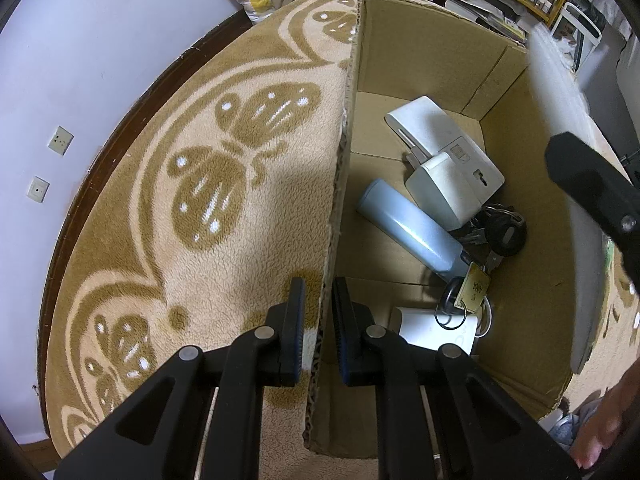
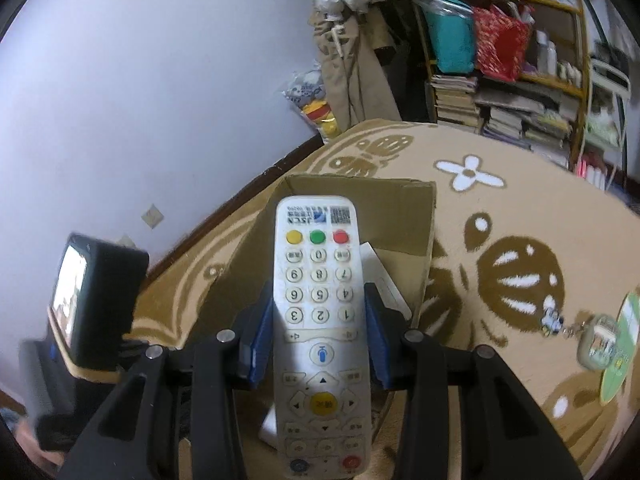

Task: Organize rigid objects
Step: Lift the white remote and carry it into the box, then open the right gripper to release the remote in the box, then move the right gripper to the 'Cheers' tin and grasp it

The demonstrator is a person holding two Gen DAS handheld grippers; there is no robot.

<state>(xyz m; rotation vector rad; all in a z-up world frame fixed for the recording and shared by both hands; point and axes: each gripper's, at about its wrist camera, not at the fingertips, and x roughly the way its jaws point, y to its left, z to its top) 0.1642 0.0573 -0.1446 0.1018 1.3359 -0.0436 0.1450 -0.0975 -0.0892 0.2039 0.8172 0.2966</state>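
Observation:
A cardboard box [image 1: 420, 52] stands on a tan patterned rug. Inside lie a white device [image 1: 444, 148], a pale blue cylinder [image 1: 412, 232], a bunch of keys with a brass tag [image 1: 476, 284] and a white flat item [image 1: 432, 330]. My left gripper [image 1: 320, 312] is shut on the box's left wall [image 1: 344, 128]. My right gripper [image 2: 320, 320] is shut on a white remote control [image 2: 318, 300] with coloured buttons, held above the box [image 2: 400, 216]. The right gripper also shows as a black shape at the right of the left wrist view [image 1: 592, 184].
The rug [image 1: 180, 200] meets a white wall with sockets on the left. Shelves with books and bags [image 2: 500, 80] stand at the back. Keychains and a green card [image 2: 600, 344] lie on the rug to the right. The left gripper's camera unit [image 2: 96, 300] is at left.

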